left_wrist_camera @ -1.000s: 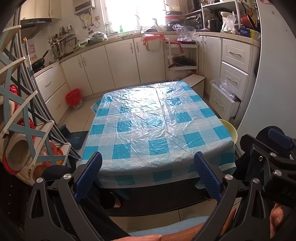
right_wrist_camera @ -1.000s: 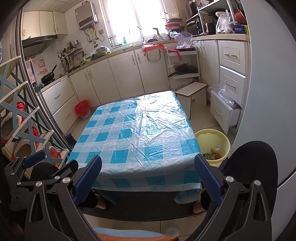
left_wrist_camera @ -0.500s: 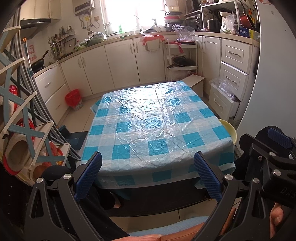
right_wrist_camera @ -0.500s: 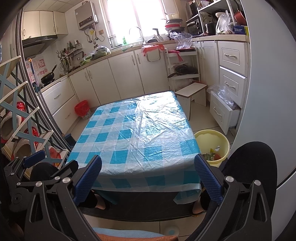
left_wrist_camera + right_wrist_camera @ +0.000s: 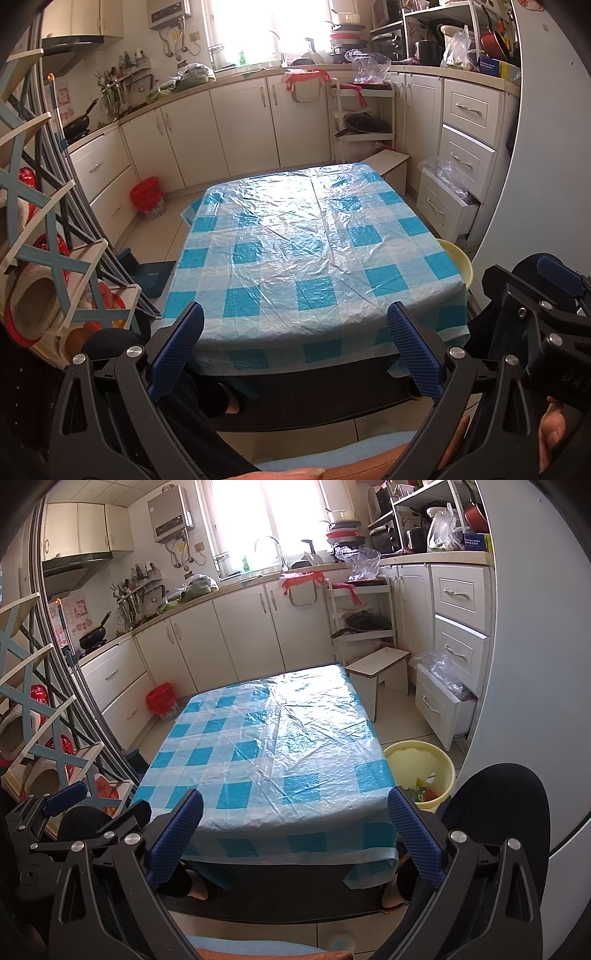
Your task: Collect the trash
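Note:
A low table with a blue-and-white checked plastic cover [image 5: 314, 251] fills the middle of both views [image 5: 273, 753]; nothing lies on it. A yellow bin [image 5: 424, 771] stands on the floor at the table's right front corner, with some trash [image 5: 421, 794] in it; only its rim [image 5: 458, 262] shows in the left wrist view. My left gripper [image 5: 295, 347] is open and empty, held before the table's near edge. My right gripper [image 5: 291, 827] is open and empty, level with it on the right.
White kitchen cabinets [image 5: 236, 125] run along the back and right. A red bin [image 5: 147, 195] stands by the left cabinets. A small white stool [image 5: 380, 668] sits behind the table. An open drawer with a plastic bag [image 5: 443, 698] juts out right. A wooden rack [image 5: 44, 258] stands left.

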`<act>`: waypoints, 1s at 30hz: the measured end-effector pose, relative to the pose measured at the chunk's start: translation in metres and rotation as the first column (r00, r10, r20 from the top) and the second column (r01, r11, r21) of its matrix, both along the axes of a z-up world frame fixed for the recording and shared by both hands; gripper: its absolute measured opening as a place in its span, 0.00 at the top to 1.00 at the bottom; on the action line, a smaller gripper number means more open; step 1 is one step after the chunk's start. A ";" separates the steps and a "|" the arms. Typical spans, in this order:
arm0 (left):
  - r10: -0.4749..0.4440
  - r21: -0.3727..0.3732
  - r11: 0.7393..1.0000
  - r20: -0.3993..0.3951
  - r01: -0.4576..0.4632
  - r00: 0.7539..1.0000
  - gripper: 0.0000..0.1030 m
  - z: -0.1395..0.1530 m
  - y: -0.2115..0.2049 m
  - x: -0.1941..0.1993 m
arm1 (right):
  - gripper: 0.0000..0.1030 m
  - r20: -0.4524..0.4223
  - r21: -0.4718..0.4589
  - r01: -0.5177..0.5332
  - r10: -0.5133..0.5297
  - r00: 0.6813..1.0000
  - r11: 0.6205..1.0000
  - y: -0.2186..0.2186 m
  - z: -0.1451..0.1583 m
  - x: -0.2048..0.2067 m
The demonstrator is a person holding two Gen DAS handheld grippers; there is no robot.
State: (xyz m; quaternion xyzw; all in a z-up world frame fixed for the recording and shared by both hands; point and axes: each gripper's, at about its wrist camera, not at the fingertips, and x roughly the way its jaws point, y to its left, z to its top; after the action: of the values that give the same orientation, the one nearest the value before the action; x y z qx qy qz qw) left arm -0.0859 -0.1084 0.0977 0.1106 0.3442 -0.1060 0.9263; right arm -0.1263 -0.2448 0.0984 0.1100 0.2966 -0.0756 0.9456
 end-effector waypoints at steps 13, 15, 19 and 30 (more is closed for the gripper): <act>-0.001 0.000 1.000 -0.002 0.001 1.000 0.08 0.000 -0.001 0.000 | 0.07 -0.002 0.004 0.001 -0.001 1.000 1.000 -0.005 -0.001 -0.002; 0.000 0.001 1.000 -0.002 0.000 1.000 0.08 -0.001 -0.001 0.000 | 0.07 -0.003 0.006 0.001 -0.001 1.000 1.000 -0.005 -0.001 -0.002; 0.000 -0.003 1.000 -0.009 0.000 1.000 0.08 -0.002 0.001 0.001 | 0.07 -0.005 0.007 0.002 -0.002 1.000 1.000 -0.007 -0.002 -0.001; 0.004 -0.031 0.999 -0.046 -0.006 0.999 0.08 -0.014 0.005 0.011 | 0.07 -0.030 0.007 0.001 -0.001 1.000 1.000 -0.008 -0.012 0.005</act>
State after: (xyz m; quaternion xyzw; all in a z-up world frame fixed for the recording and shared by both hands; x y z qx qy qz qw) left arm -0.0753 -0.1035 0.0838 0.0928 0.3641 -0.1115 0.9200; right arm -0.1217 -0.2530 0.0861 0.1124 0.3108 -0.0764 0.9407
